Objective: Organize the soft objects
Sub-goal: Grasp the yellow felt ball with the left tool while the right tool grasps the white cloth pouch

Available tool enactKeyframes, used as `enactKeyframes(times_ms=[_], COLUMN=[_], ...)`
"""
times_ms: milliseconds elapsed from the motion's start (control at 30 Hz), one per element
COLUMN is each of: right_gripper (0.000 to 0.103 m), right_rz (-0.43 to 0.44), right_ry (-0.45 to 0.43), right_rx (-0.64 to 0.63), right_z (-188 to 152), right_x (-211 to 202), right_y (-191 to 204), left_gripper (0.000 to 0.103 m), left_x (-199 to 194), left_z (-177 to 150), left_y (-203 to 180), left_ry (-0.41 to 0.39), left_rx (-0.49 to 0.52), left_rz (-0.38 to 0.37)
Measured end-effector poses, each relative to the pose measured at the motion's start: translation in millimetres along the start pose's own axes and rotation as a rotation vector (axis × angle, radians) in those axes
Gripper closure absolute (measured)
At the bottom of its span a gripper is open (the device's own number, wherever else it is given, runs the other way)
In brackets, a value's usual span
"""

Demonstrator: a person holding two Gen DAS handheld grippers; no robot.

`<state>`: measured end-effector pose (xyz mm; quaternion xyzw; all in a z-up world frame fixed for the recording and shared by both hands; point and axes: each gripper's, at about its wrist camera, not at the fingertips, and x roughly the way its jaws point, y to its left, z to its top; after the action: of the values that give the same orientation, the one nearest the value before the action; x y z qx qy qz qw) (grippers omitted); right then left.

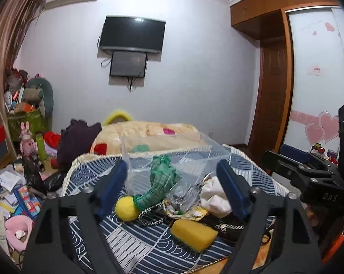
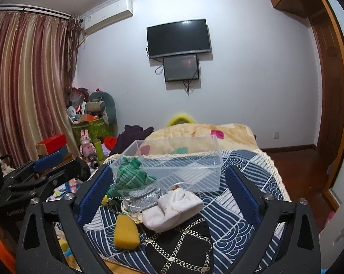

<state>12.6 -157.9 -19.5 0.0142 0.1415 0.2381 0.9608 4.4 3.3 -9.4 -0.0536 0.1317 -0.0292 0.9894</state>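
A clear plastic bin (image 1: 172,157) (image 2: 183,159) stands on the blue patterned cover (image 1: 137,246) (image 2: 236,217). In front of it lie a green knitted cloth (image 1: 162,178) (image 2: 128,178), a yellow ball (image 1: 126,207), a yellow sponge (image 1: 192,234) (image 2: 125,233), a white cloth (image 1: 215,196) (image 2: 172,207), a silver shiny bag (image 2: 142,196) and a black cloth with gold chains (image 2: 183,246). My left gripper (image 1: 172,187) is open and empty above the pile. My right gripper (image 2: 169,194) is open and empty above the pile. The right gripper also shows in the left wrist view (image 1: 309,171).
A beige blanket (image 1: 149,132) (image 2: 206,134) lies behind the bin. Toys, boxes and papers crowd the floor at the left (image 1: 23,159) (image 2: 87,123). A wardrobe (image 1: 320,68) stands at the right. A television (image 2: 178,37) hangs on the far wall.
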Motion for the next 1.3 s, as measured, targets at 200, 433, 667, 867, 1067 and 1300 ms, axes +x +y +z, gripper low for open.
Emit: enactKeyframes(times_ms=[200, 433, 667, 867, 1067, 1300], right_gripper=[0.025, 0.039, 0.041, 0.056, 0.083, 0.092], right_rz=[-0.010, -0.014, -0.011, -0.009, -0.008, -0.043], right_ry=[0.106, 0.237, 0.306, 0.343, 0.342, 0.302], right_rx=[0.022, 0.067, 0.065, 0.035, 0.027, 0.031], right_z=[-12.6, -30.5, -44.1, -51.3, -51.6, -43.5], right_x=[26.3, 53.0, 71.9, 79.1, 79.6, 74.3], right_y=[-7.3, -15.4, -15.3, -9.7, -9.8, -12.4], left_gripper=[0.043, 0.054, 0.057, 0.057, 0.064, 0.067], left_x=[25.5, 57.0, 86.2, 102.4, 109.9, 96.7], left_z=[-11.9, -34.6, -58.8, -74.0, -76.5, -71.8], left_y=[26.5, 58.5, 82.8, 85.8, 84.1, 83.7], left_ry=[0.086, 0.186, 0.279, 0.343, 0.336, 0.309], left_rx=[-0.070, -0.131, -0.173, -0.203, -0.212, -0.188], left_rz=[0.036, 0.106, 0.124, 0.098, 0.086, 0.097])
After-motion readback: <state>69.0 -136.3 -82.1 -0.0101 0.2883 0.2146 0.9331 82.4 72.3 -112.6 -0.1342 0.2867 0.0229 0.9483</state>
